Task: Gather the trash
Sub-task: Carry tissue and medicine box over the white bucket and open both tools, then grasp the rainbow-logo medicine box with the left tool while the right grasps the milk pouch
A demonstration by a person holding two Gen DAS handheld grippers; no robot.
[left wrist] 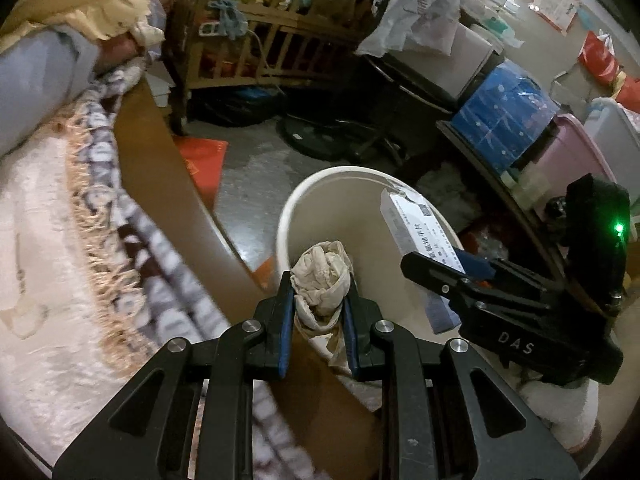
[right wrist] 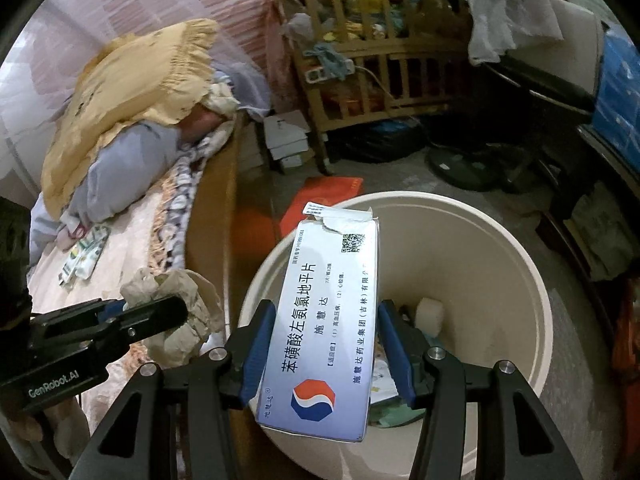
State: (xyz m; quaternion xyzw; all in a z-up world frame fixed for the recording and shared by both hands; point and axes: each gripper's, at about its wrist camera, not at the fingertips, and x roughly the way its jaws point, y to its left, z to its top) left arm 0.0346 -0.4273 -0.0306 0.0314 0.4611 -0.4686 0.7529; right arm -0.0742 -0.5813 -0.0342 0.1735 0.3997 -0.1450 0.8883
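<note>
My left gripper [left wrist: 318, 300] is shut on a crumpled beige paper wad [left wrist: 322, 280] and holds it over the near rim of a cream round bin [left wrist: 312, 188]. My right gripper [right wrist: 322, 320] is shut on a white medicine box [right wrist: 324, 320] with Chinese print and holds it above the bin [right wrist: 536, 264]. The box also shows in the left wrist view [left wrist: 420, 236], inside the bin's outline. The left gripper and its wad [right wrist: 176, 300] show left of the bin in the right wrist view. Some trash [right wrist: 430, 314] lies in the bin's bottom.
A bed with a fringed blanket [left wrist: 92, 208] and wooden side board [left wrist: 160, 152] runs along the left. A yellow pillow [right wrist: 132, 96], a wooden crib [right wrist: 380, 68], a fan base [right wrist: 460, 168], stacked boxes and tubs [left wrist: 508, 120] and a red mat [right wrist: 324, 200] surround the bin.
</note>
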